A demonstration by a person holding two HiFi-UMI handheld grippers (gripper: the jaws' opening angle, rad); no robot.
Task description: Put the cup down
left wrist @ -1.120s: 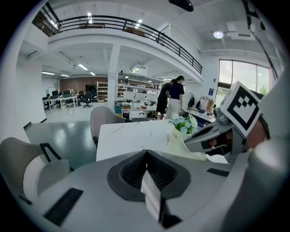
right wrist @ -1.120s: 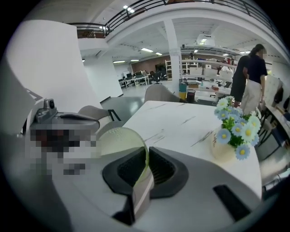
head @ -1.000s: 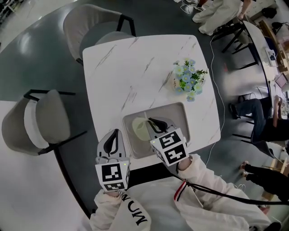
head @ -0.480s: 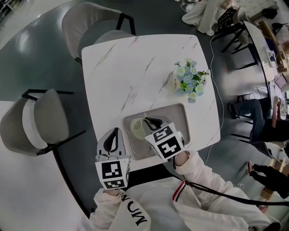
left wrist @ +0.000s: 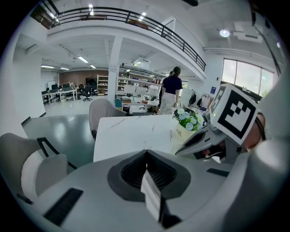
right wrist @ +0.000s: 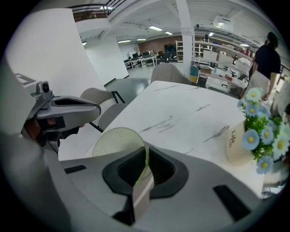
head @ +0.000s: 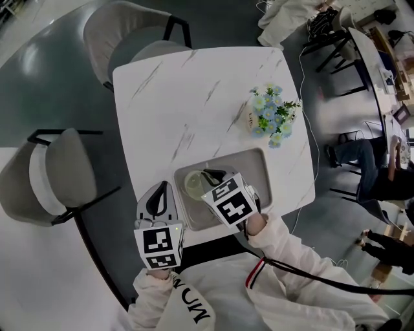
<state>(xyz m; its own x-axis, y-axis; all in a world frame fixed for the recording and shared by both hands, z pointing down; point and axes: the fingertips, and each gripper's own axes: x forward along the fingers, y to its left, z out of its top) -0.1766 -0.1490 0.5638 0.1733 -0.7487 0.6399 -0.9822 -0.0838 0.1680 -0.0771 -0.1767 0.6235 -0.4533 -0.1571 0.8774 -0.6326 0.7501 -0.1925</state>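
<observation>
Right gripper [head: 210, 174] has its jaws pinched on the rim of the pale green cup [head: 193, 184], tipped over the left part of the grey tray [head: 259, 165]. Can't tell if it's touching the tray. Left gripper [head: 164, 189] sits at the table [head: 194, 97] edge, jaws together, nothing in them.

White marble table [head: 194, 97] centre frame. Grey padded chairs at 11 o'clock [head: 129, 32] and 9 o'clock [head: 55, 174]. Dark glossy floor [head: 52, 84]. Flower pot [head: 272, 116] at table's 3 o'clock. Mezzanine railing [left wrist: 104, 13] overhead, bright window [left wrist: 247, 77], ceiling strip lights.
</observation>
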